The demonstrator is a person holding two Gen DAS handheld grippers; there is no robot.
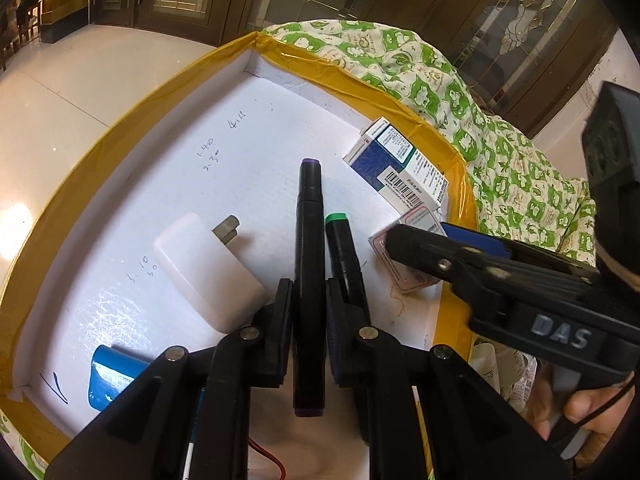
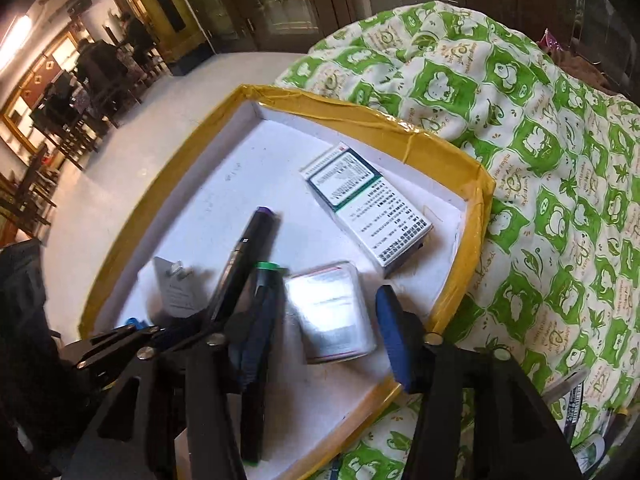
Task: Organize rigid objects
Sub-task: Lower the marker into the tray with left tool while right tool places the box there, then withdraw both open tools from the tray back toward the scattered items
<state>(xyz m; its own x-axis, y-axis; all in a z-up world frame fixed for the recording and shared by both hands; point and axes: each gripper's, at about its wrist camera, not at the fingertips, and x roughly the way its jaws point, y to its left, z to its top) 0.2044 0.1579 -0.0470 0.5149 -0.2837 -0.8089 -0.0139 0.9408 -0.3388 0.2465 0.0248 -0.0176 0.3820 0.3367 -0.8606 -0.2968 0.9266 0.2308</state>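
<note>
Your left tool (image 1: 308, 300) pinches the black purple-capped marker (image 1: 309, 248), right tool (image 2: 320, 340) spread around the small pink-edged box (image 2: 332, 312): lay the marker parallel to the green-capped marker (image 1: 340, 240).

A shallow white tray (image 1: 256, 128) with a yellow-taped rim rested on a surface draped in a green-and-white patterned cloth (image 2: 540, 168). Directly on the tray floor lay a white plug adapter (image 1: 204, 272), a black marker with a green cap (image 1: 340, 248), a blue-and-white carton (image 1: 400, 168) near the far corner, a smaller pink-edged box (image 2: 332, 312) beside it, and a blue object (image 1: 108, 376) at the near edge. Handwritten figures marked the tray floor. A purple-capped marker (image 1: 309, 280) was above the tray floor, clamped between jaws.
</note>
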